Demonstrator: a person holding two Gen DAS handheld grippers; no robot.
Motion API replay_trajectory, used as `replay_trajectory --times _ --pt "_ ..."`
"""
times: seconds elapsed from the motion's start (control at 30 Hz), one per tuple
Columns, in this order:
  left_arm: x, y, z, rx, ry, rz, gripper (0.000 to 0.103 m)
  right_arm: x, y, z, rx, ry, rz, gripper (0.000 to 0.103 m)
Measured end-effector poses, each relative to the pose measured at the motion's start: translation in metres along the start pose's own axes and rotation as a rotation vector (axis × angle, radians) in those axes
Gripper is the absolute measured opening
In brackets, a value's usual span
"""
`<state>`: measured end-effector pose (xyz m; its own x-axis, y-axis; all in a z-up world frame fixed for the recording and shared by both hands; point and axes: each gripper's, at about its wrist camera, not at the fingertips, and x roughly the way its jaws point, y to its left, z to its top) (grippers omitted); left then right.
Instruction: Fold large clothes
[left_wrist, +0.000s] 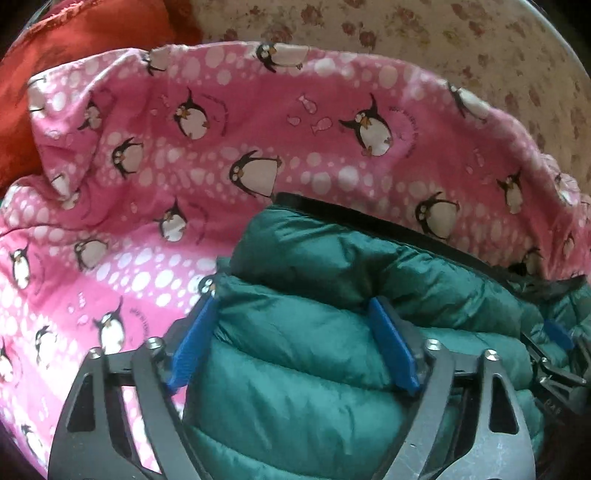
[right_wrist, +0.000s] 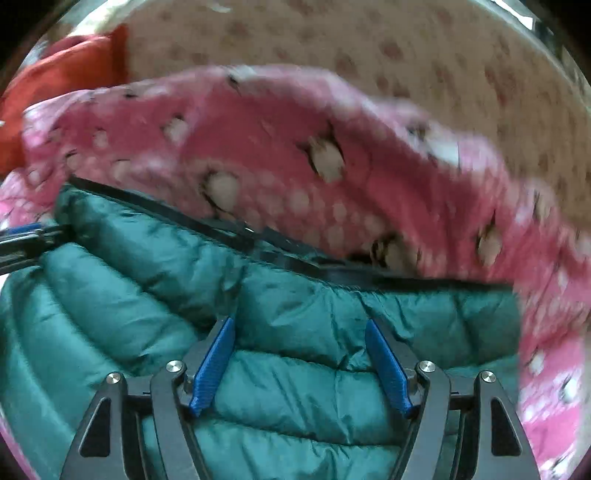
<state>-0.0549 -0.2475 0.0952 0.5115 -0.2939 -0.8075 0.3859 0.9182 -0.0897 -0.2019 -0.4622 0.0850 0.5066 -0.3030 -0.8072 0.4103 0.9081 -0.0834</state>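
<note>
Nearest in the left wrist view, the left gripper (left_wrist: 291, 314) is seen with its jaws spread wide, the blue pads (left_wrist: 393, 347) standing apart over the green puffer jacket (left_wrist: 314, 369); the quilted fabric bulges up between them, but it cannot be told for certain whether the pads touch it, and no fold is pinched. In the right wrist view, the right gripper (right_wrist: 299, 332) is likewise held with its jaws parted, less widely, above the same jacket (right_wrist: 280, 376), nothing being clamped between the blue pads (right_wrist: 214, 369). The jacket is laid flat just ahead of and under both grippers, its padded bands running across the views and its black-trimmed edge (left_wrist: 388, 221) turned toward the far side. At the right margin of the left view, part of the other gripper (left_wrist: 557, 354) is caught over the jacket, and at the left margin of the right view the left one (right_wrist: 26, 240) is seen near the jacket's corner. Beneath and beyond the jacket, a pink blanket (left_wrist: 221, 155) printed with penguins and white dots is spread, rumpled along its far edge; in the right view it is blurred. Farther off, a cream sheet (left_wrist: 461, 55) with a faded floral pattern is visible, and at the far left an orange-red cloth (left_wrist: 74, 48) is bunched beside the blanket.
</note>
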Motion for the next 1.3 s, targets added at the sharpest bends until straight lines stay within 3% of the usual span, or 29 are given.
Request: replay_trajectory --times 0.1,0.23,0.3,0.4,0.53,0.7,0.9,1.07,1.23,1.3 --pt "0.016 0.007 0.002 -0.046 0.038 -0.047 0.098 0.013 -0.026 -0.01 0.141 -0.005 0.063 0.072" --pt "0.026 0.021 0.001 -0.128 0.076 -0.093 0.1 0.012 -0.028 -0.011 0.143 0.011 0.068 0.072" --pt "0.022 0.021 0.0 -0.118 0.064 -0.086 0.1 0.001 -0.03 -0.009 0.151 0.021 0.092 0.072" --pt "0.019 0.022 -0.001 -0.112 0.052 -0.079 0.1 -0.032 -0.044 -0.01 0.198 -0.053 0.144 0.071" --pt "0.012 0.026 -0.004 -0.116 0.04 -0.081 0.1 -0.066 -0.067 -0.016 0.181 -0.127 0.037 0.071" --pt "0.012 0.03 -0.006 -0.119 0.031 -0.087 0.1 -0.059 -0.097 -0.015 0.178 -0.094 -0.125 0.071" --pt "0.016 0.034 -0.008 -0.133 0.032 -0.102 0.1 -0.015 -0.126 -0.028 0.291 -0.001 -0.141 0.072" --pt "0.021 0.035 -0.009 -0.146 0.03 -0.106 0.1 0.006 -0.131 -0.029 0.322 0.019 -0.116 0.075" --pt "0.021 0.035 -0.01 -0.141 0.028 -0.106 0.1 -0.003 -0.132 -0.021 0.308 0.038 -0.109 0.075" --pt "0.016 0.035 -0.008 -0.139 0.03 -0.109 0.1 -0.022 -0.129 -0.019 0.318 -0.009 -0.08 0.075"
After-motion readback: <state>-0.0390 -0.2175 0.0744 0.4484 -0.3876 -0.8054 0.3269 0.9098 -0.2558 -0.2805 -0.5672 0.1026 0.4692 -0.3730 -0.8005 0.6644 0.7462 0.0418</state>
